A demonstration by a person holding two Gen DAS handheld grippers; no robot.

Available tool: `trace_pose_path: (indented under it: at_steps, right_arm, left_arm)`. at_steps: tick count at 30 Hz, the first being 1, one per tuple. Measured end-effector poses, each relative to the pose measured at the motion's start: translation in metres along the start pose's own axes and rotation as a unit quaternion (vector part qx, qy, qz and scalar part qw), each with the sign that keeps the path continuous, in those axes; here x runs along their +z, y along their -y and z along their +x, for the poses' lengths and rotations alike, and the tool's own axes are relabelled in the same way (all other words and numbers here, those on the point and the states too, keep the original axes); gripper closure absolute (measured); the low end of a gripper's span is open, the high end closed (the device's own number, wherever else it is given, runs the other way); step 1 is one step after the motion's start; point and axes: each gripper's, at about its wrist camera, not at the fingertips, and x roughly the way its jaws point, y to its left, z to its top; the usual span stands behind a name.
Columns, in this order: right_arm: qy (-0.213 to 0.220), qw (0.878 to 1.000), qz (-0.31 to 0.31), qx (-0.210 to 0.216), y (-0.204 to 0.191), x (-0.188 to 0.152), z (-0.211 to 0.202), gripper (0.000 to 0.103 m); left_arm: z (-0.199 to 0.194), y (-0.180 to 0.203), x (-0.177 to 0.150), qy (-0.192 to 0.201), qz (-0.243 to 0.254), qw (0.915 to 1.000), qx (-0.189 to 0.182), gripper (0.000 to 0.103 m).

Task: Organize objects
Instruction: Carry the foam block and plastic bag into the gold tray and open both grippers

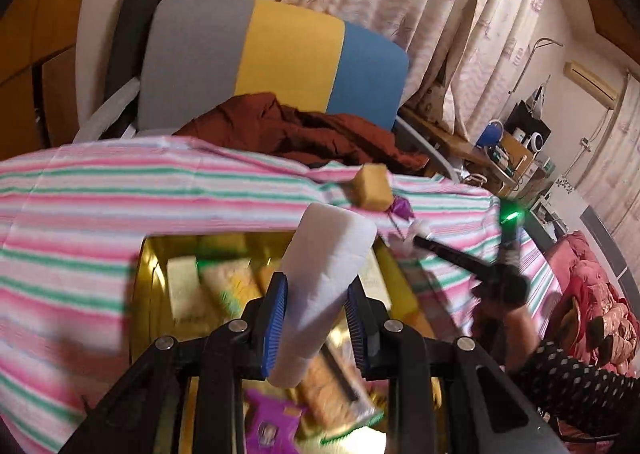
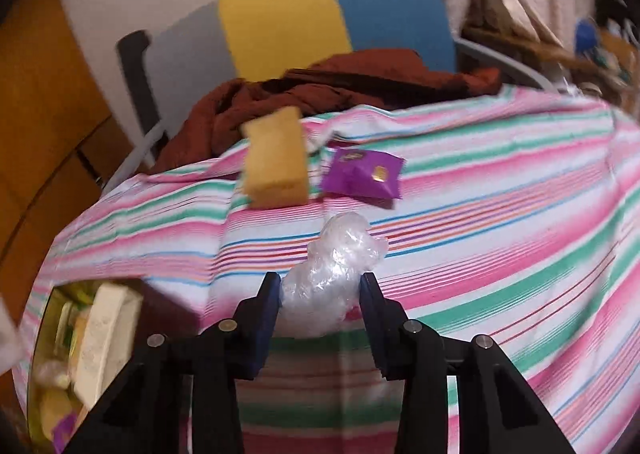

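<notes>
A: Left wrist view, big stuff first: striped cloth covers the surface, chair with grey/yellow/blue back behind it, brown garment heaped on the seat.
B: Container?
A: Gold tin sits on the cloth, open, packed with wrapped snacks. Blurry, can't name them all.
B: Left gripper?
A: Fingers pinching a white packet, held tilted above the tin, not resting in it.
B: Right one?
A: Right gripper fingers closed on a clear plastic wad, over the cloth, to the right of the tin. From the left camera the right gripper shows off to the right, past the tin.
B: Loose items?
A: Yellow block at the far edge of the cloth, purple packet just beside it on the right. Both well apart from the tin. Another purple packet at the tin's near end, blurred.
</notes>
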Motion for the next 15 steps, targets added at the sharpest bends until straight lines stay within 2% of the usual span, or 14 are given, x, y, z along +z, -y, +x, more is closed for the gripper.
trace_pose_path:
  at_steps: [7, 12, 15]
  right_arm:
    - [0.031, 0.994, -0.014, 0.102, -0.055, -0.013, -0.077, 0.063]
    - [0.001, 0.986, -0.056, 0.154, -0.104, -0.041, -0.094, 0.062]
    - [-0.024, 0.982, -0.074, 0.17, -0.125, -0.058, -0.091, 0.061]
  left_arm:
    - [-0.001, -0.007, -0.031, -0.019, -0.011, 0.9996, 0.02, 0.074]
    - [-0.001, -0.006, -0.046, -0.032, 0.016, 0.9967, 0.073, 0.074]
    - [-0.001, -0.007, -0.048, -0.031, 0.023, 0.996, 0.08, 0.074]
